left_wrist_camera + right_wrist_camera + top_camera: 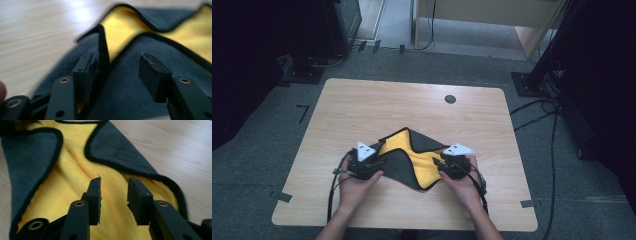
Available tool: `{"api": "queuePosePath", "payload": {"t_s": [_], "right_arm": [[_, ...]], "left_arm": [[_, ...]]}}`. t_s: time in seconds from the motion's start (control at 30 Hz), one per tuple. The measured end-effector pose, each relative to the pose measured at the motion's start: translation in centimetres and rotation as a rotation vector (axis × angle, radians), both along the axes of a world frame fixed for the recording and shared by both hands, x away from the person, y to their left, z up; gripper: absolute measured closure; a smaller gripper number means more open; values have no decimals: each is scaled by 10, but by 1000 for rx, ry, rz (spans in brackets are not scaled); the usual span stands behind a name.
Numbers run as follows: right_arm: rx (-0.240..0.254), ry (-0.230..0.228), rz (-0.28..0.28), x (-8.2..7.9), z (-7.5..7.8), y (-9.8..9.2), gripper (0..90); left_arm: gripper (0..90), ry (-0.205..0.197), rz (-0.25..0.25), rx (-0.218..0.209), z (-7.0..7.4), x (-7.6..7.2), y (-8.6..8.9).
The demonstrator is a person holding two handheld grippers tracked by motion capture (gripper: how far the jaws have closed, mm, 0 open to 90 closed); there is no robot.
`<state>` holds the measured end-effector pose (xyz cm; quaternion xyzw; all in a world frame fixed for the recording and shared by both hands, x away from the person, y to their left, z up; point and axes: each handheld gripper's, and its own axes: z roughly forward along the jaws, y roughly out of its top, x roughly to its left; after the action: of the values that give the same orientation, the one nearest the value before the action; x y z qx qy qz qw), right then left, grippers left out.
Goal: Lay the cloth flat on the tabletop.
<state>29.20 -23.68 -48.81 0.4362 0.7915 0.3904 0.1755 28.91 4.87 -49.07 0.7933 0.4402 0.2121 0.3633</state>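
Observation:
A cloth, dark grey on one side, yellow on the other and edged in black, lies crumpled and partly folded on the wooden table. My left gripper sits at the cloth's left end. In the left gripper view its jaws stand apart over the grey cloth, with a black-edged fold running up beside one of its fingers. At the cloth's right end is my right gripper. The right gripper view shows it open above the yellow side, pressing on nothing.
A small round dark hole marks the table's far side. Bare wood lies all around the cloth. Black stands and cables sit on the grey floor to the right, and a dark cabinet at the back left.

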Motion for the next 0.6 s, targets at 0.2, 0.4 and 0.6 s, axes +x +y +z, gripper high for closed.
{"api": "queuePosePath", "payload": {"t_s": [0.2,0.4,0.6], "right_arm": [[-54,-50,60,29,-2,43,532],[-139,3,99,63,-17,69,563],[-129,10,40,71,-15,59,835]], "left_arm": [[432,47,27,41,-14,8,-2],[430,64,122,44,-17,14,22],[482,52,248,19,-15,25,56]]}}
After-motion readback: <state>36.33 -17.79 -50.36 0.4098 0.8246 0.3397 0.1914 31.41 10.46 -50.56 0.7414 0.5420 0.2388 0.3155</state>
